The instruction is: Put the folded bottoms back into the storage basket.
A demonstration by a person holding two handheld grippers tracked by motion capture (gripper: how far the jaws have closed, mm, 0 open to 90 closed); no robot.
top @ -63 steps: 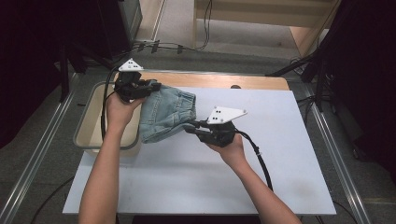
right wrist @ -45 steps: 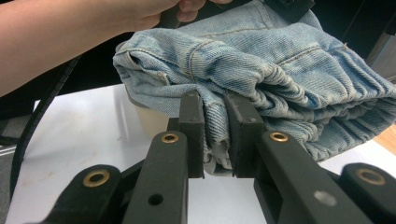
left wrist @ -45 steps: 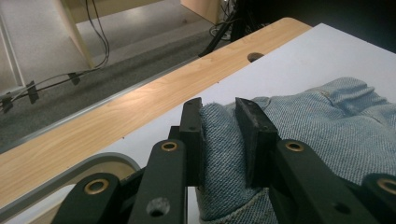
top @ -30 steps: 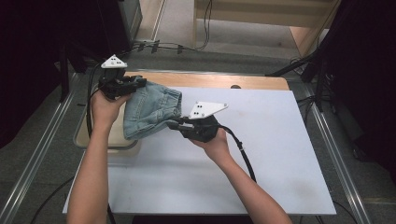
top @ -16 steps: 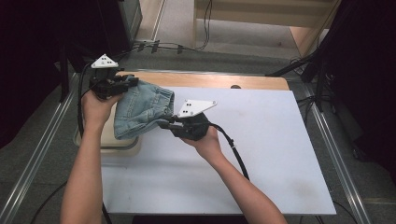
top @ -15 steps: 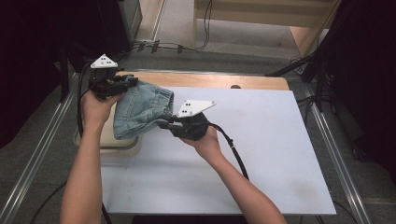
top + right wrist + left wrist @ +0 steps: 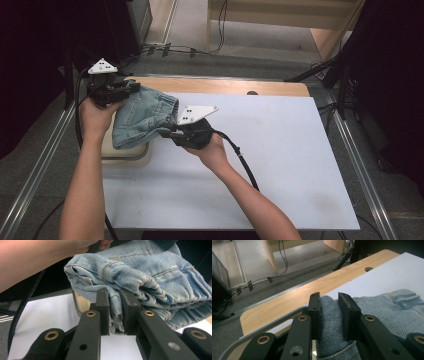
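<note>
White table (image 7: 280, 165), bunched pale-blue denim (image 7: 142, 117) aloft

No legible text or labels

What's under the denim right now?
Under the folded denim sits a beige tub at the table's left edge; its rim and one corner show below the cloth. The tub's inside is covered by the denim, so any contents cannot be seen.
</note>
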